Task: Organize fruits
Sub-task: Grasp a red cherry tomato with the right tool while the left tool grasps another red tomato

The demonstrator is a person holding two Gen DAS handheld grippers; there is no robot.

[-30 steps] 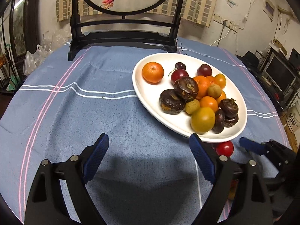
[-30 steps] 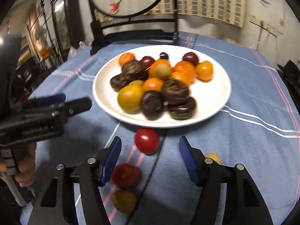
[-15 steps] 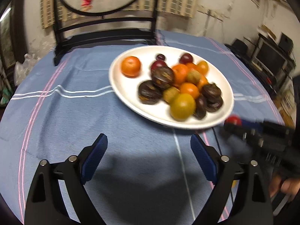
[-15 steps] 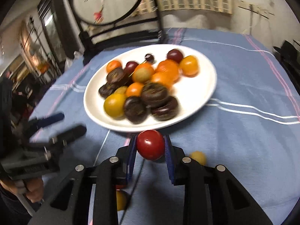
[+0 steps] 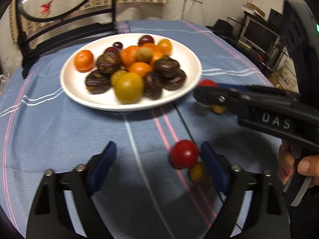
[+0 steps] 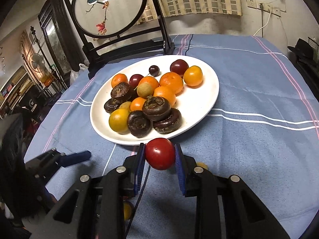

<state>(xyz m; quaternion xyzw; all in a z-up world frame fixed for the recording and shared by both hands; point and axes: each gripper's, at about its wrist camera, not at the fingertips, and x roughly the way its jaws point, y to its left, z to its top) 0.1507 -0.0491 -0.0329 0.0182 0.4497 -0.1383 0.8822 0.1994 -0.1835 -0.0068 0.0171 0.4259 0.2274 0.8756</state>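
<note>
A white plate (image 6: 201, 107) (image 5: 191, 63) holds several oranges, dark water chestnuts, plums and yellow fruits. My right gripper (image 6: 159, 156) is shut on a red tomato (image 6: 159, 153) and holds it just before the plate's near rim; it also shows in the left wrist view (image 5: 206, 91). My left gripper (image 5: 158, 159) is open over the blue cloth. A second red tomato (image 5: 183, 153) and a small yellow fruit (image 5: 197, 172) lie by its right finger. Another small yellow fruit (image 5: 218, 109) lies under the right gripper.
A blue striped cloth (image 6: 259, 91) covers the round table. A dark wooden screen stand (image 6: 111, 16) stands at the far edge behind the plate. A thin black cable (image 5: 185, 123) runs across the cloth. Small yellow fruits (image 6: 127, 210) lie under the right gripper.
My right gripper closed on the red tomato and lifted it toward the plate rim. My left gripper swung right, so the second tomato and a yellow fruit now lie by its right finger.
</note>
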